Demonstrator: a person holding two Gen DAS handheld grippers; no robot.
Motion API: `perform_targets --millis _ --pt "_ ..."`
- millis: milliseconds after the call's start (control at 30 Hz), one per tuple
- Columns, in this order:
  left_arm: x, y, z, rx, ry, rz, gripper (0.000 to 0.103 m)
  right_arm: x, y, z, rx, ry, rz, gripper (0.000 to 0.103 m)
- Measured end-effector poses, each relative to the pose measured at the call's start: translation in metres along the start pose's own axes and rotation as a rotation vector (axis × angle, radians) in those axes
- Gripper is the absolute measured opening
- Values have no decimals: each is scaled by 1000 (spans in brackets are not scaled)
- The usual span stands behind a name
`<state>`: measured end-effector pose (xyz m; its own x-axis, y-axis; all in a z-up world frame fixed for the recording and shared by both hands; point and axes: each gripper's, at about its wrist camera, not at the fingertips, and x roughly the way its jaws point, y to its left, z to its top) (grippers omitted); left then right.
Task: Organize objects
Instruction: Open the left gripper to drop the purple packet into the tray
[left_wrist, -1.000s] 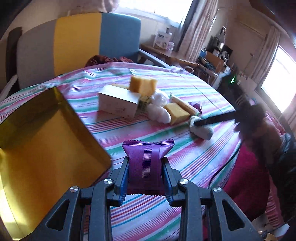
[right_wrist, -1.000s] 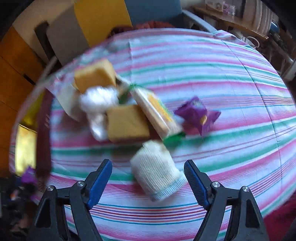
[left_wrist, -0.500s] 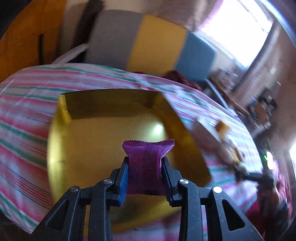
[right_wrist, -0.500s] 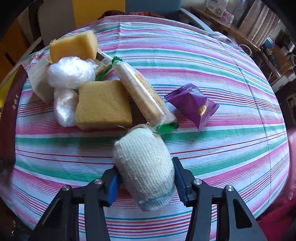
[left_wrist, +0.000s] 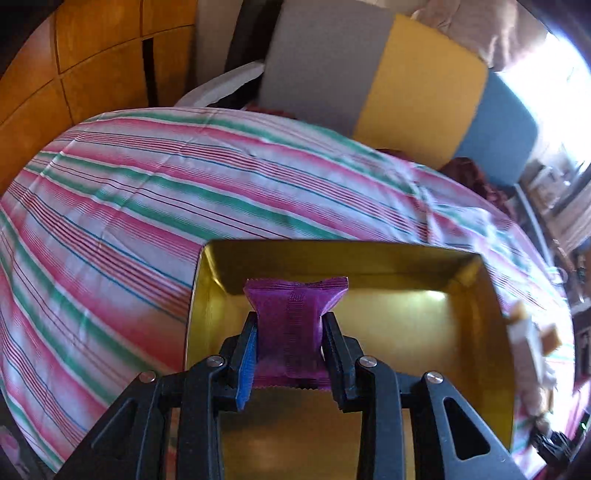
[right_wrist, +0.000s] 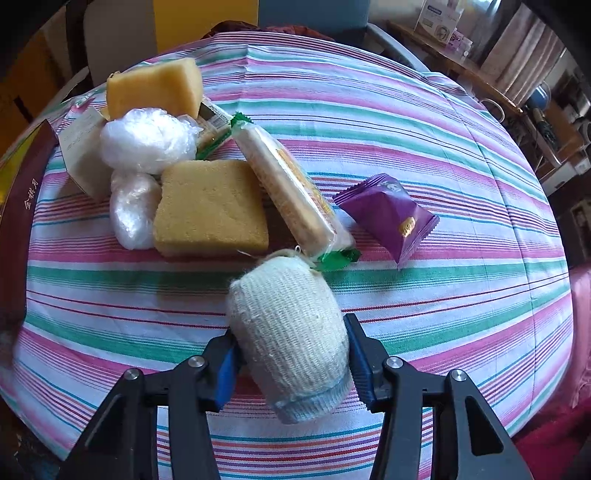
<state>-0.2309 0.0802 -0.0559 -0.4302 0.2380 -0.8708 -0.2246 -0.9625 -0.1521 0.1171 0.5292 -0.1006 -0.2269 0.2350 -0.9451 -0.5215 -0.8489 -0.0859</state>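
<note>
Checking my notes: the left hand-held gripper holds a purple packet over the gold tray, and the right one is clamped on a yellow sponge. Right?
Not quite. In the right wrist view, the right hand-held gripper is clamped on the white knitted roll, not a sponge. The left hand-held gripper does hold the purple packet over the gold tray.

The striped worktop (left_wrist: 110, 221) is viewed steeply downward and close from each wrist, along each claw, and is shared by both views.

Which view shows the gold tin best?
The left wrist view: the gold tin fills the lower frame, open, with its inner walls and floor visible below the held purple packet. The right wrist view shows only a dark outer side at its left edge.
</note>
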Motion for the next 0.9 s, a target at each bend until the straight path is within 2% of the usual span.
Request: perform_targets --millis 100,200,333,500,600,767,900 --pt "21 -1 9 18 12 69 33 -1 2 4 -5 -1 -1 52" --pt "37 1 13 23 32 91 34 -4 7 0 -7 -3 -2 52" --pt "35 -1 13 55 18 109 40 -3 7 2 -5 -3 0 52" --pt "8 -5 8 77 -20 98 40 -7 12 -2 -9 -5 -3 52" --pt "-19 -2 -4 65 -62 62 40 -7 14 -4 -15 -8 -7 51" --pt "-65 7 -45 53 -129 -1 40 -11 22 -7 -36 -9 11 49" --pt "-89 7 -82 86 -166 -2 40 -16 42 -15 -92 -3 46 49"
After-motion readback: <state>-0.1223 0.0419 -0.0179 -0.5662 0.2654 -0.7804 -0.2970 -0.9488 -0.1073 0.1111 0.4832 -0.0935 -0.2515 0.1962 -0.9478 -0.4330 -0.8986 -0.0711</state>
